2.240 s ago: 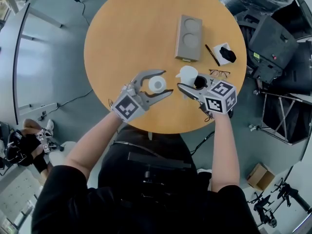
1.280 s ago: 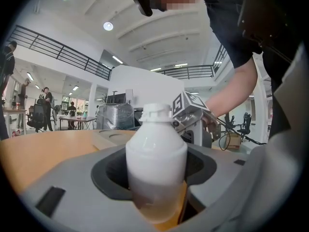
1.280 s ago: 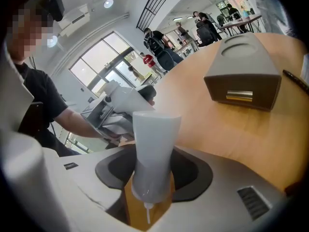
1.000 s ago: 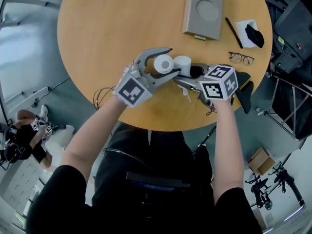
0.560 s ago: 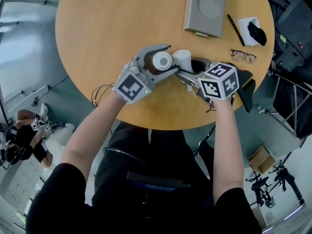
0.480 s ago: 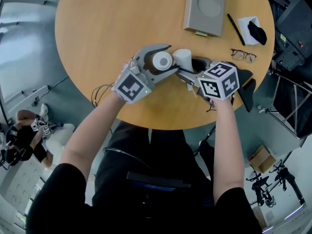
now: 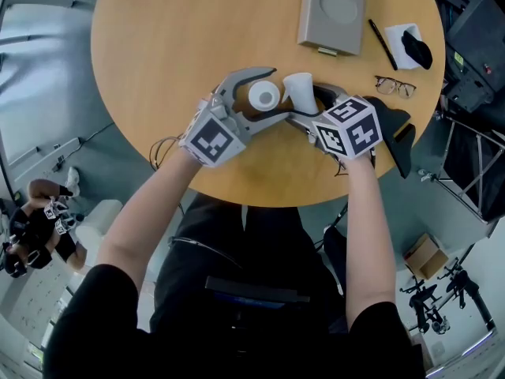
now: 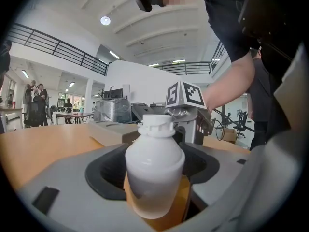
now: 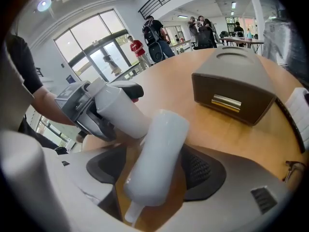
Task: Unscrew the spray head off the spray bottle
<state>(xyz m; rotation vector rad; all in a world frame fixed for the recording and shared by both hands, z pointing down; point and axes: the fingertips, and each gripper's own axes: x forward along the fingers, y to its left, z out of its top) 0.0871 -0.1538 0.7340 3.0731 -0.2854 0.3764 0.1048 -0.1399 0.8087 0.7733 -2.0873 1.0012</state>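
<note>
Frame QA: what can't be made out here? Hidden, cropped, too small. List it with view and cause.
1. Base of the bottle: left gripper view, sunk between the left gripper jaws.
2. Tube end of the spray head: right gripper view, drops between the right gripper jaws.
3. Bottle fill level: every view, opaque wall.
4. Dark item by the glasses: head view, too small to name.

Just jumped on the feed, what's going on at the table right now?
A person works two handheld grippers over a round wooden table. The left gripper is clamped on a white bottle, whose threaded neck is bare. The right gripper holds the white spray head, tilted, with its thin tube showing at the bottom. The head is off the bottle, beside it.
</note>
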